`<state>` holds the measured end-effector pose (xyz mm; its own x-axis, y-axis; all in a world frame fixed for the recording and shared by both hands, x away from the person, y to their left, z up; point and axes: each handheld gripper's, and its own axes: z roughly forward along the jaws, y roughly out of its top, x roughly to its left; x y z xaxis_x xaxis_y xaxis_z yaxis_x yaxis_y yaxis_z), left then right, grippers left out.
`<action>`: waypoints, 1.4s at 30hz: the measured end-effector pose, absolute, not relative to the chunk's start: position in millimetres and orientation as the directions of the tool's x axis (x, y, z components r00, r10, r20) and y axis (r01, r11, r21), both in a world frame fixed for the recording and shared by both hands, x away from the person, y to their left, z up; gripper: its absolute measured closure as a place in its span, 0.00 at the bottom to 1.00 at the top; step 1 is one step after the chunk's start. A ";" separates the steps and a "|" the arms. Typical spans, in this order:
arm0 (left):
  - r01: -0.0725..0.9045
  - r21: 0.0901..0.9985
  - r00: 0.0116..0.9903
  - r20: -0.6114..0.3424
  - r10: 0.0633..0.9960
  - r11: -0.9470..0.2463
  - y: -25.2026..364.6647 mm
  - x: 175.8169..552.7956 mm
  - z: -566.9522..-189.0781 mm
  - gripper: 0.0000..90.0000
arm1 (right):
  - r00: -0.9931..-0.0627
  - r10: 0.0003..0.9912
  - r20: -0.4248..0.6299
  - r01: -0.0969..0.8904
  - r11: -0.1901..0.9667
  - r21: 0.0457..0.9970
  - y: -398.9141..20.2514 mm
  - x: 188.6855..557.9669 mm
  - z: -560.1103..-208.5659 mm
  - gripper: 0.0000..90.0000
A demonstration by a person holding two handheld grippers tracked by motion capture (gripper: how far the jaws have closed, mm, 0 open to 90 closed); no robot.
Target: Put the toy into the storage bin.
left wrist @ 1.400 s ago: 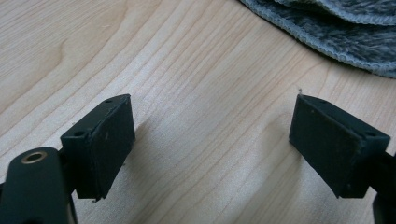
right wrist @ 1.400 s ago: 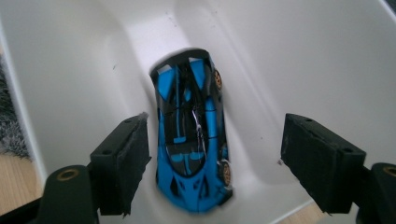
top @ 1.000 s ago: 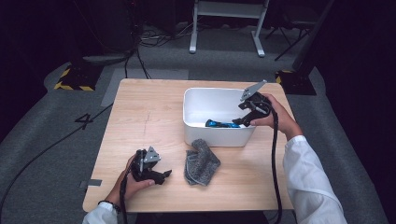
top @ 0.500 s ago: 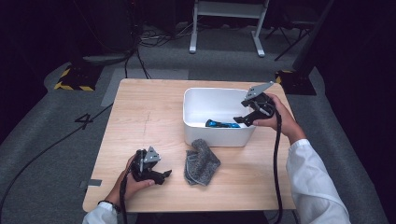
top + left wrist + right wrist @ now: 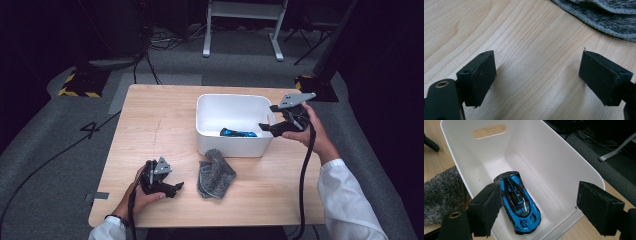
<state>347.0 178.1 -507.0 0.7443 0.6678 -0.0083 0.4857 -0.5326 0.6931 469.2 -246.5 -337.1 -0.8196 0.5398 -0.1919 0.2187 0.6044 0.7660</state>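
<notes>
Inside white plastic bin (image 5: 574, 167): small blue toy car (image 5: 519, 202) | right gripper (image 5: 536, 205) spread, jaws just opening, empty; left gripper (image 5: 537, 77) spread | likely light, rigid, slick; pinch across flanks

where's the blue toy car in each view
High view: blue toy car lies in the white bin, right of centre.
Left gripper view: not in it.
Right gripper view: lower centre, on the bin floor, beyond the open right gripper.
Shared landmark: grey fuzzy cloth, top right in the left gripper view, left edge in the right.
</notes>
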 end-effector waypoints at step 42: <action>0.484 0.693 0.745 -0.008 0.666 -0.534 178.2 347.2 -507.0 0.16 | -0.794 0.550 -0.259 0.157 0.597 0.787 -288.3 399.5 -355.6 0.22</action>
<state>347.2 178.2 -507.0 0.7455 0.6665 -0.0075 0.4843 -0.5339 0.6931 399.5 -288.3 -355.6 -0.7938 0.5501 -0.2592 0.1570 0.5971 0.7866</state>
